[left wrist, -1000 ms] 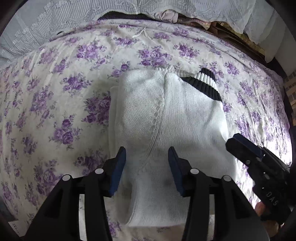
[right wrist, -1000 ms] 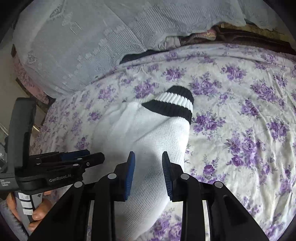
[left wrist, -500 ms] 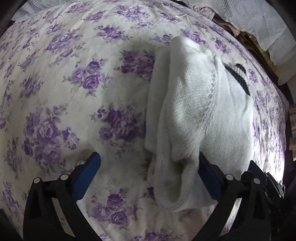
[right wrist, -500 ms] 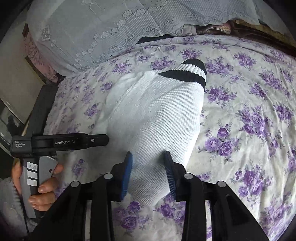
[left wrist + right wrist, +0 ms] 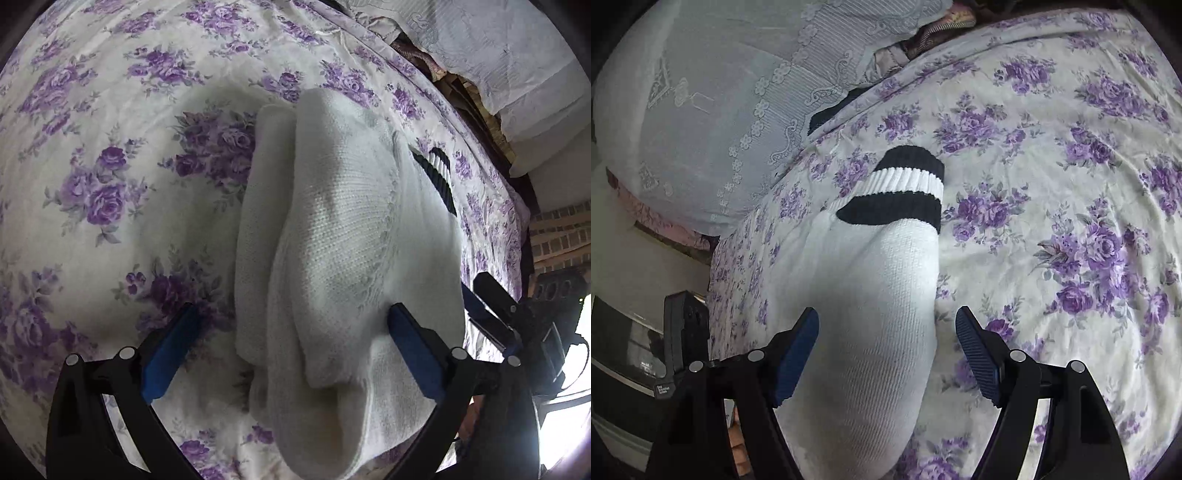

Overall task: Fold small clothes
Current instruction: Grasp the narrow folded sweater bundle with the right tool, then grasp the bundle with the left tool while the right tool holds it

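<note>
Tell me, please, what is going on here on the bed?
A person with a handheld gripper in each hand is folding white socks with black-striped cuffs on a floral bedsheet. The left gripper is open, its fingers straddling the socks at the near end. The right gripper is also open around that end, and neither one is clamping the fabric.
</note>
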The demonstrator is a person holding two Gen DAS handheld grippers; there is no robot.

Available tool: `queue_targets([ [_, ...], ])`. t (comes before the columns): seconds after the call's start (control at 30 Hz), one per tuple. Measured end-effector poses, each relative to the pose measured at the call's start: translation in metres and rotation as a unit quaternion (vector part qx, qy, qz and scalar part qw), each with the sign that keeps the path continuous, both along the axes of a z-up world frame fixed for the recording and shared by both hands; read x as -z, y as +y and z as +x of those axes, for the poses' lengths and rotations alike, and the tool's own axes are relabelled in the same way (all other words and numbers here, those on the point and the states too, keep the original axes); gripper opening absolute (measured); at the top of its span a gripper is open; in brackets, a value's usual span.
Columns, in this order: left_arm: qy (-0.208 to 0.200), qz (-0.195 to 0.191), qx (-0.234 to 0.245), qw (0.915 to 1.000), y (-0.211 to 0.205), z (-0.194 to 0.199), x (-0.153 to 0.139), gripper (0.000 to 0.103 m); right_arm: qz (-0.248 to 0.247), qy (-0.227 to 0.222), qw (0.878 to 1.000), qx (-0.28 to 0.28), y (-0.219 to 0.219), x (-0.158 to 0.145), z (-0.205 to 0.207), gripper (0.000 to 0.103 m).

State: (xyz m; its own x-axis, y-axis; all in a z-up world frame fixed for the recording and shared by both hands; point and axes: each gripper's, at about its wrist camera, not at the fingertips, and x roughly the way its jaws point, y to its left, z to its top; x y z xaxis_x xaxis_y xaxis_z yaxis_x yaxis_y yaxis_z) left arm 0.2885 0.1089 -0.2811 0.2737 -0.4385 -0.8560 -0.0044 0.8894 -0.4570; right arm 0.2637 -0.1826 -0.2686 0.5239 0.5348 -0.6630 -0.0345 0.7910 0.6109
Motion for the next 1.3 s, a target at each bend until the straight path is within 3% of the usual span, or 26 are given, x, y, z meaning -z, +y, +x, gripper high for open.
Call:
queue_targets([
  [0.13, -0.011, -0.016, -0.004, 0.9998, -0.001, 0.003, 0.002, 0.099, 0.030, 0.018, 0.999, 0.006, 0.002, 0.019, 0.012, 0.077],
  [0.23, -0.019, -0.025, 0.006, 0.9995, -0.008, 0.005, 0.000, 0.098, 0.018, 0.002, 1.000, 0.000, 0.013, 0.020, 0.018, 0.077],
  [0.37, -0.040, -0.024, 0.019, 0.9987, -0.015, 0.005, -0.004, 0.079, 0.018, -0.005, 1.000, -0.005, 0.023, 0.023, 0.030, 0.069],
  [0.63, -0.052, -0.019, 0.012, 0.9984, -0.015, -0.002, -0.016, 0.060, -0.015, -0.033, 0.999, -0.005, 0.032, 0.012, 0.023, 0.057],
  [0.73, -0.039, -0.018, 0.017, 0.9989, -0.013, 0.002, -0.008, 0.069, -0.001, -0.015, 1.000, -0.004, 0.027, 0.020, 0.026, 0.060],
  [0.77, -0.029, -0.027, 0.012, 0.9992, -0.010, 0.006, -0.003, 0.079, 0.006, -0.009, 1.000, -0.004, 0.025, 0.023, 0.027, 0.061],
  [0.83, -0.027, -0.059, 0.007, 0.9979, -0.005, 0.010, 0.006, 0.085, 0.008, -0.008, 1.000, -0.007, 0.025, 0.024, 0.030, 0.062],
  [0.9, -0.026, -0.042, 0.003, 0.9987, -0.011, 0.010, 0.003, 0.086, -0.002, -0.008, 1.000, -0.005, 0.027, 0.022, 0.028, 0.060],
  [1.07, -0.051, -0.001, 0.007, 0.9987, -0.021, -0.003, -0.022, 0.044, -0.056, -0.046, 0.997, -0.004, 0.040, -0.003, 0.013, 0.048],
  [1.1, -0.051, -0.002, 0.009, 0.9987, -0.021, -0.006, -0.028, 0.040, -0.066, -0.053, 0.996, -0.002, 0.041, -0.010, 0.007, 0.047],
  [1.3, -0.053, -0.004, 0.041, 0.9978, -0.037, -0.033, -0.045, 0.038, -0.084, -0.066, 0.994, 0.010, 0.028, -0.038, -0.035, 0.045],
])
